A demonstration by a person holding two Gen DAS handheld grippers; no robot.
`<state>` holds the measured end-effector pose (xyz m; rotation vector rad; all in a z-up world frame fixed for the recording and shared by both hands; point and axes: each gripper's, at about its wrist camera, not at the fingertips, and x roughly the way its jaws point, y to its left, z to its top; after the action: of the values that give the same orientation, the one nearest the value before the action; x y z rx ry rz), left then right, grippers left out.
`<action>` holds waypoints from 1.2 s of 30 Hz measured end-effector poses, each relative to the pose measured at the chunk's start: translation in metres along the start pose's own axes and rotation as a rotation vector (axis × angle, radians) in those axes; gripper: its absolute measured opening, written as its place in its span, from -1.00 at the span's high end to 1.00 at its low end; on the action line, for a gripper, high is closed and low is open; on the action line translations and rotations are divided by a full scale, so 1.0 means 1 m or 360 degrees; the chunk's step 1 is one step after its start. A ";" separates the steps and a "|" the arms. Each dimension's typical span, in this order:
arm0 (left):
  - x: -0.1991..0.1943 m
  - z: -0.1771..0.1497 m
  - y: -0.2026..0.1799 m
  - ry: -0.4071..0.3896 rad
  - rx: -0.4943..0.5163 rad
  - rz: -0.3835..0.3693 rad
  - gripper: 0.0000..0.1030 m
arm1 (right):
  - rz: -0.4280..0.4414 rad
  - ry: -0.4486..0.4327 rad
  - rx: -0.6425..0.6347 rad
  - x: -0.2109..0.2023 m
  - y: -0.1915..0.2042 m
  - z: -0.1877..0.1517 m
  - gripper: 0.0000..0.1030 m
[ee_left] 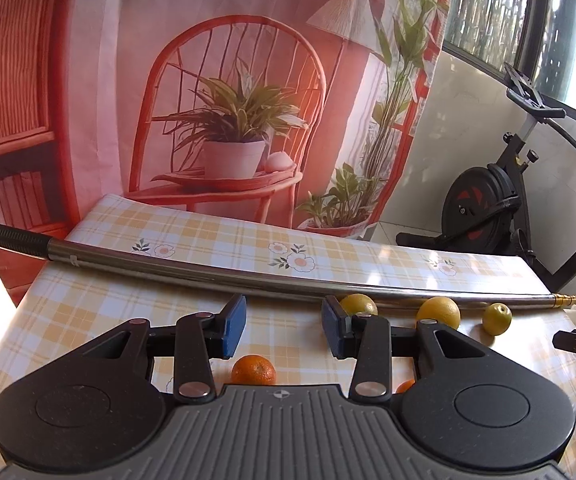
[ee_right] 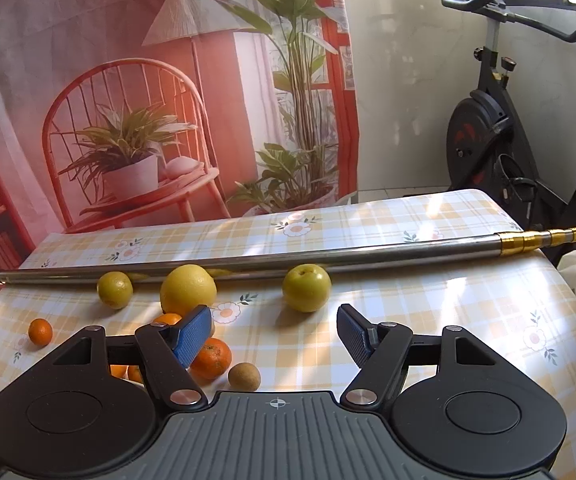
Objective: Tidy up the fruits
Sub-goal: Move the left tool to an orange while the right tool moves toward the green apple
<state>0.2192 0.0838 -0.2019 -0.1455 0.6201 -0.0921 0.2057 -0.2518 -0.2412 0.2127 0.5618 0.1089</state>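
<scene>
Fruit lies loose on the checked tablecloth (ee_right: 428, 300). In the right wrist view I see a green-yellow apple (ee_right: 306, 287), a large yellow citrus (ee_right: 187, 290), a small lemon (ee_right: 114, 289), tangerines (ee_right: 211, 358) (ee_right: 40, 332) and a small brown fruit (ee_right: 243, 377). My right gripper (ee_right: 273, 334) hovers open just short of the apple, with nothing between its blue pads. My left gripper (ee_left: 283, 328) is open too, its narrower gap empty, above a tangerine (ee_left: 253, 370). Yellow fruits (ee_left: 438, 312) (ee_left: 496, 319) lie to its right.
A long metal pole (ee_right: 328, 258) with a black grip (ee_left: 17, 240) and gold end lies across the table behind the fruit. A printed curtain (ee_left: 227, 100) hangs behind the table. An exercise bike (ee_right: 500, 140) stands off the far right corner.
</scene>
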 end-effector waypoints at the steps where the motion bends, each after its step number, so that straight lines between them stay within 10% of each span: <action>1: 0.001 0.000 0.004 0.0008 -0.0015 0.0009 0.15 | -0.0001 0.0004 0.0007 0.002 0.000 0.000 -0.28; 19: 0.041 -0.013 -0.045 0.0271 0.0259 -0.0204 0.15 | 0.0037 0.0085 -0.0052 0.023 0.009 -0.001 -0.19; 36: 0.069 -0.021 0.000 0.0296 0.0174 0.0106 0.12 | 0.0056 0.0107 -0.0025 0.025 0.007 -0.001 -0.19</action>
<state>0.2631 0.0730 -0.2584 -0.0103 0.8028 -0.0751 0.2259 -0.2410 -0.2539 0.2043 0.6242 0.1550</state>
